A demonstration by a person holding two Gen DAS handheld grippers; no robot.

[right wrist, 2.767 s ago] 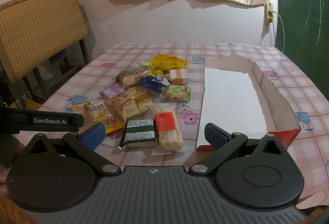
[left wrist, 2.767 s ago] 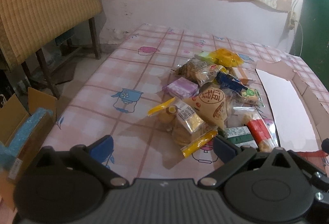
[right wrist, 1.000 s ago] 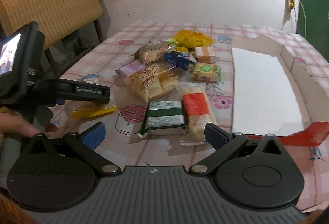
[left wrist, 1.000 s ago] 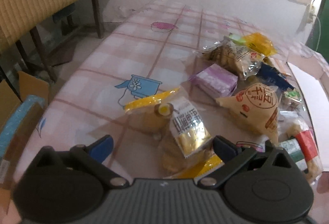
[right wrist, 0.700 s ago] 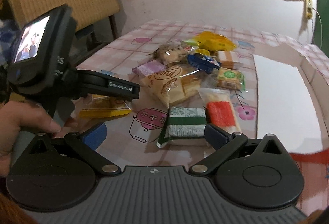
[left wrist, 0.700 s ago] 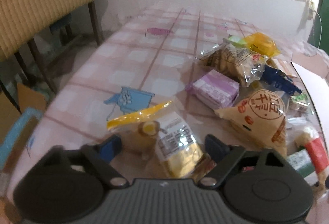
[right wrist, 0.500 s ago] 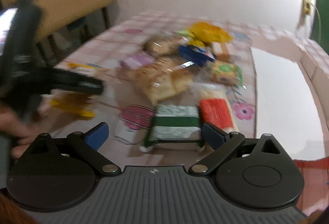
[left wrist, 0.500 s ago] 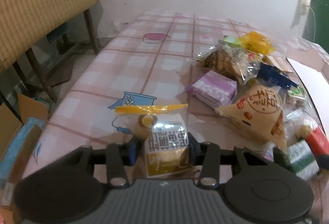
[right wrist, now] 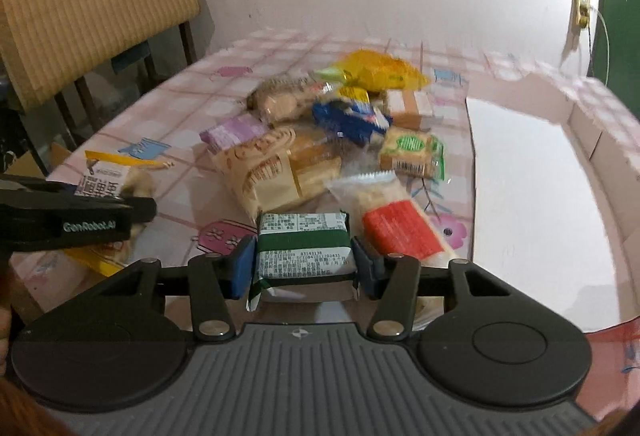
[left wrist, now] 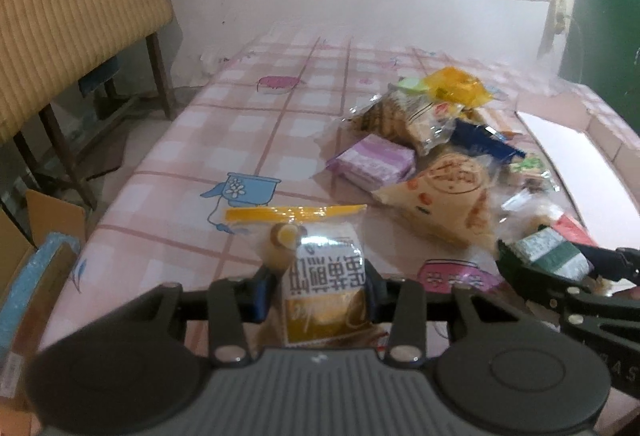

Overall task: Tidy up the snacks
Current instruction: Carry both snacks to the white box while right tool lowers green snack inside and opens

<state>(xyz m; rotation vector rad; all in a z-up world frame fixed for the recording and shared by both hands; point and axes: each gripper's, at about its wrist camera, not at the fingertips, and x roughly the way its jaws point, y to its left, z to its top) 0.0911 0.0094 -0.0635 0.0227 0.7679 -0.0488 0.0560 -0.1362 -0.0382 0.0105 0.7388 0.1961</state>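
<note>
My left gripper (left wrist: pixel 316 296) pinches the yellow-sealed cake bag (left wrist: pixel 320 276), its lower end hidden behind my fingers. My right gripper (right wrist: pixel 304 268) clamps the green-banded packet (right wrist: pixel 304 248) near the table's (left wrist: pixel 256 123) front edge; blurred snacks pile beyond.

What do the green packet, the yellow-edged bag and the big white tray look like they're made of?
Green packet: looks like printed plastic film, slightly glossy, with crimped end flaps.
Yellow-edged bag: clear, shiny plastic; the contents show through and it catches glare.
White tray: probably cardboard, matte white inside, with low folded walls and a ragged, torn-looking edge.
</note>
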